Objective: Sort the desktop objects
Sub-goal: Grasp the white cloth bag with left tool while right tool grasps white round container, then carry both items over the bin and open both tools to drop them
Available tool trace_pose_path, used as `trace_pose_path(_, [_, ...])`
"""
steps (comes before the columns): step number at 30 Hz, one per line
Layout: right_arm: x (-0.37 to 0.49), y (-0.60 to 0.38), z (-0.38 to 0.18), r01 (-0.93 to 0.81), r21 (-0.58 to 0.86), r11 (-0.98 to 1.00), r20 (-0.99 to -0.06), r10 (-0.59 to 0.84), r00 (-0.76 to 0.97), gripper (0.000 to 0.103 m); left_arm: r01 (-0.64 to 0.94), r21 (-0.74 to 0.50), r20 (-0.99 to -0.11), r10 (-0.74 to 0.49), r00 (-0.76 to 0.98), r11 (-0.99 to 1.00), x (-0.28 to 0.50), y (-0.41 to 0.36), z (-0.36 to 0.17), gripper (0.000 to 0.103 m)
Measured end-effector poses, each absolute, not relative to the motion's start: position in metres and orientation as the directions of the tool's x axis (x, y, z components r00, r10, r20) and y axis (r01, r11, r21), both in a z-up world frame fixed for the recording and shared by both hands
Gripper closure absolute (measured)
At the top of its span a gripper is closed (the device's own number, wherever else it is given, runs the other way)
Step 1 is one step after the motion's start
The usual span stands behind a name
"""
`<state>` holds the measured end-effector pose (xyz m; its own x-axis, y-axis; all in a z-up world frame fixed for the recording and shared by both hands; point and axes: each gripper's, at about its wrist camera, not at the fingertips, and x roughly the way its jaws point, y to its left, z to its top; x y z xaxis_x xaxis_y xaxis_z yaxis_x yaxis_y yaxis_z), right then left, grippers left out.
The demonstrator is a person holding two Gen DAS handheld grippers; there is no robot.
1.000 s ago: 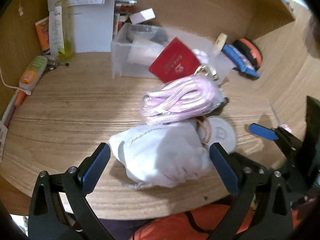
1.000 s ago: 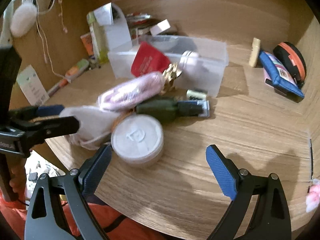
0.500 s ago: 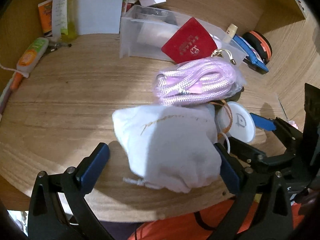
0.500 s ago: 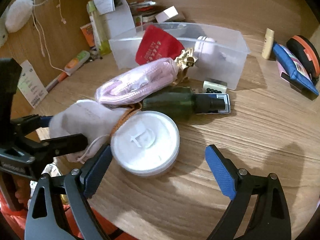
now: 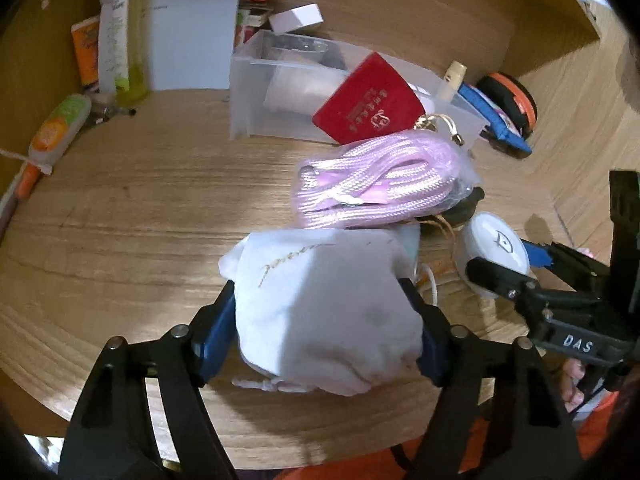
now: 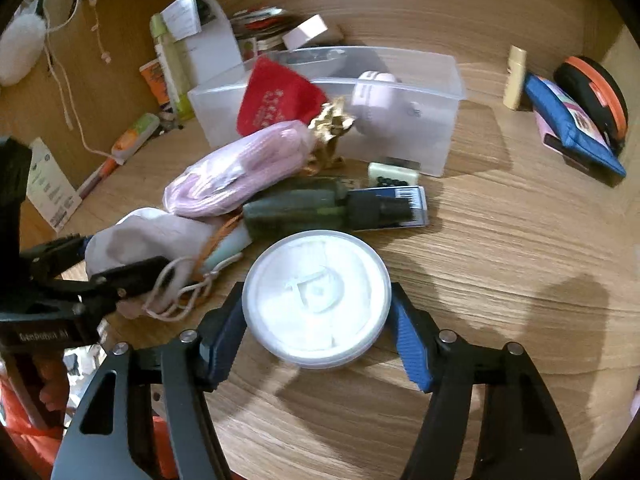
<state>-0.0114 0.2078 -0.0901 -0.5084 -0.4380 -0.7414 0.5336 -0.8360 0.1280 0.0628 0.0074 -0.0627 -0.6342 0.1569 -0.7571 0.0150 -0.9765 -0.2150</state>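
Both grippers clamp items at the near edge of the desk [image 5: 120, 208].

Left wrist view: the left gripper [image 5: 324, 320] has its jaws pinching the white drawstring pouch [image 5: 320, 304], which fills the gap between the blue pads and rests on the desk. Just beyond it lies the pink cord bundle [image 5: 376, 180], then the red pouch [image 5: 368, 104] leaning on the clear plastic bin [image 5: 248, 92]. The right gripper [image 5: 508, 264] shows at the right, around the white round container [image 5: 496, 248].
Right wrist view: the right gripper [image 6: 316, 320] has its jaws pressed against both sides of the white round container [image 6: 316, 296], sitting on the desk squarely between them. A dark green bottle [image 6: 304, 208] lies just behind it.
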Motion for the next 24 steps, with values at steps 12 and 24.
trace_pose_path(12, [-0.014, 0.238, -0.067, 0.457, 0.183, -0.87, -0.679, -0.448, -0.581, 0.04, 0.07, -0.222, -0.725, 0.116, -0.679, -0.972, 0.086, -0.01, -0.037, 0.033])
trace_pose_path(24, [-0.023, 0.244, -0.036, 0.471, 0.19, -0.861, -0.606, -0.48, -0.634, 0.04, 0.113, -0.216, -0.626, 0.049, -0.778, -0.97, 0.075, -0.029, 0.018, 0.034])
